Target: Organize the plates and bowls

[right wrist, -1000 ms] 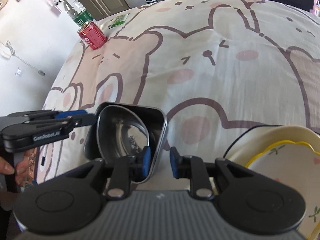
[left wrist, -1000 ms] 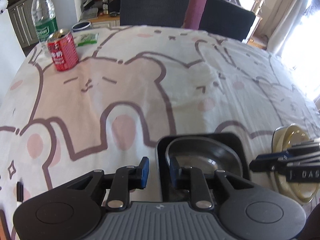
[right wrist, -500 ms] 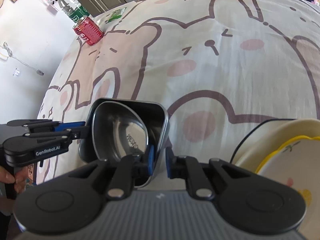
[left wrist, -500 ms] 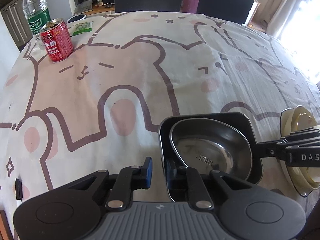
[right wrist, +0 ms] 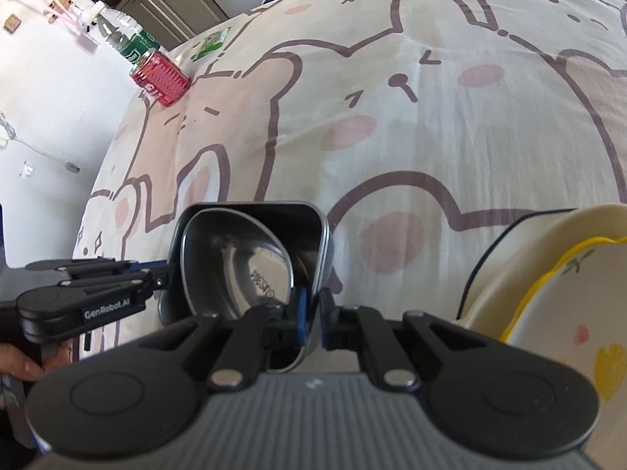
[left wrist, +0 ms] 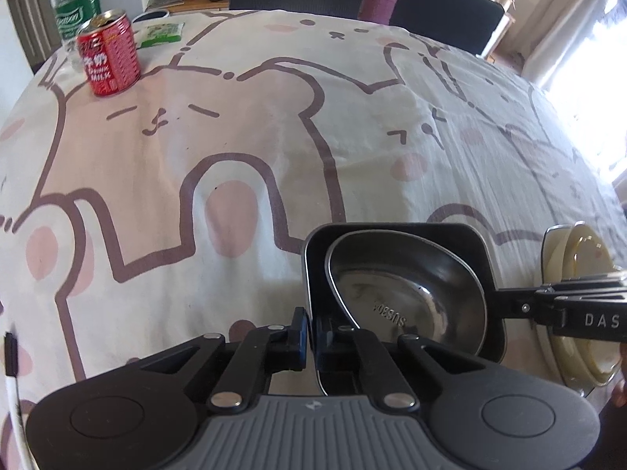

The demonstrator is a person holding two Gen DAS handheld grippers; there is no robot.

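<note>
Where the two grippers meet: a black square dish [left wrist: 395, 231] sits on the bear-print cloth, and everything below is placed against it.
Black square dish: dark, with rounded corners and raised walls; it lies at the near edge of the cloth, close under both cameras.
Steel bowl [left wrist: 407, 293]: shiny metal, lying inside the dish and tilted against its wall; stamped lettering shows on its bottom.
Left gripper [left wrist: 311, 333]: clenched on the dish's left wall, one blue pad outside the rim and one inside.
Right gripper [right wrist: 311, 313]: clenched on the dish's right wall in the same way, pads on either side of the thin rim; in the left wrist view its black fingers reach the dish from the right.
Stacked plates [right wrist: 548, 274]: just right of the dish, a cream plate with a dark rim below and a yellow-edged plate with small drawings on top.
Cloth [left wrist: 235, 137]: cream with brown bear outlines and pink patches, spreading beyond the dish on all sides.
Red can [left wrist: 107, 56]: upright, far beyond the dish at the cloth's far left corner.
Water bottle [left wrist: 72, 4]: clear with a green label, just behind the can.
Green packet [left wrist: 160, 33]: flat, beside the can, farther from the dish.
Person's hand [right wrist: 19, 364]: left of the dish, gripping the left tool's handle.
</note>
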